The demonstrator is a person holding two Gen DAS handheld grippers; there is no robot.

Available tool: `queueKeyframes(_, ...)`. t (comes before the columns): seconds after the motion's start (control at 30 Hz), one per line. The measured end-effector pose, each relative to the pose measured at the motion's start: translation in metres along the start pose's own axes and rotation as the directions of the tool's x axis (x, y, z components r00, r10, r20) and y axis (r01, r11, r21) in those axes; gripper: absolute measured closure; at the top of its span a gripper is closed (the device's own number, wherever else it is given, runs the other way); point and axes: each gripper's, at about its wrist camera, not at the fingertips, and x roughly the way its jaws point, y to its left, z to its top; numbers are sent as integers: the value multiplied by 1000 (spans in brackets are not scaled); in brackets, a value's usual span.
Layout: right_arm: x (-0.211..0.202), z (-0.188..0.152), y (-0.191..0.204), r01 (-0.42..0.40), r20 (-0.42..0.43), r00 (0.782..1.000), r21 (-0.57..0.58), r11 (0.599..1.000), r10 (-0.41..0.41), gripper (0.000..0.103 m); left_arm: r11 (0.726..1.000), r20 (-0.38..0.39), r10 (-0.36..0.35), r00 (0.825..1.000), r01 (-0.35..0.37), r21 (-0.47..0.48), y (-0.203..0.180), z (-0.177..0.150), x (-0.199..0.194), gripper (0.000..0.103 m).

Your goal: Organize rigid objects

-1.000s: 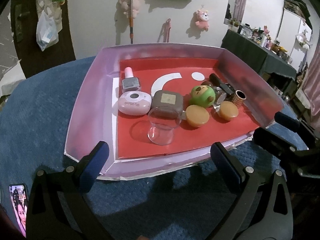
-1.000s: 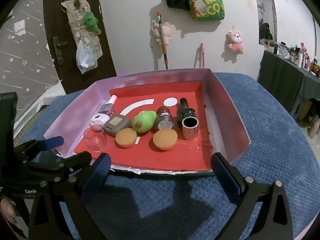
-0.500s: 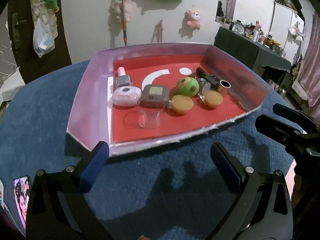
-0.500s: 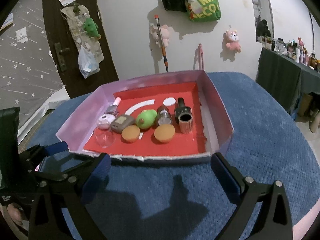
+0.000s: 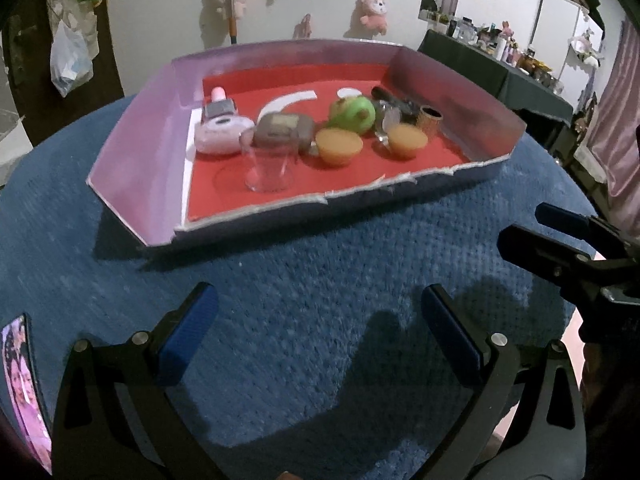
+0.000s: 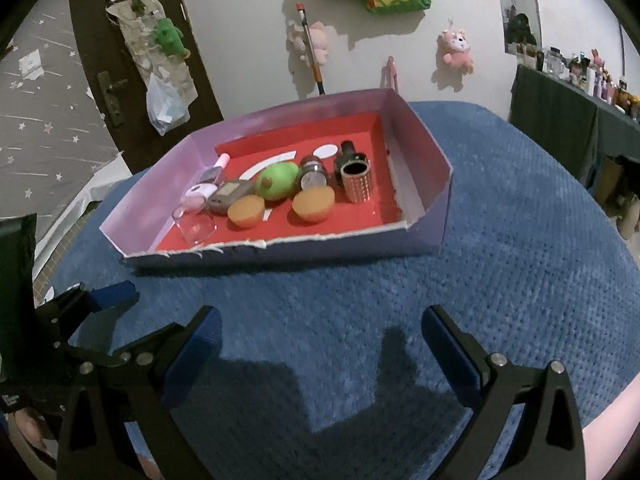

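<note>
Both sets of tongs, the left tongs (image 5: 316, 324) and the right tongs (image 6: 320, 340), hang with fingers spread apart and nothing between them over the blue worktop (image 6: 500, 240). The purple tray (image 6: 416, 152) sits further back on it. Inside stand a clear cup (image 5: 268, 164), a green ball (image 6: 277, 181), two orange cups (image 6: 313, 208) and a studded tube (image 6: 359, 186), close together.

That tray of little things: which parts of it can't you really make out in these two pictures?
- Dark bottle: left view, mostly hidden behind the green toy and gold cap.
- Pink case: right view, partly covered by the clear cup.
- Labels on the grey case: too blurred to read.
- Phone: left view, cut off by the edge.
</note>
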Motion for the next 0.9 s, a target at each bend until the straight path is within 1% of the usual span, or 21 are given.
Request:
queueKeyframes(0.27,6,-9,-3,9,-27,1000,-8,1000,-10,1,1000,-20,5,1000,-6,-21,3,-5,5,0)
queueKeyframes(0.5,9,-13,-6,13,-39,999,-7,1000,-13,1,1000,-19,14,1000,-15,-27,4,-6,6,0)
queueKeyframes(0.9,17,-16,-3,44,-37,998,-47,998,-46,1,996,-7,52,999,-53,-72,12,-4,8,0)
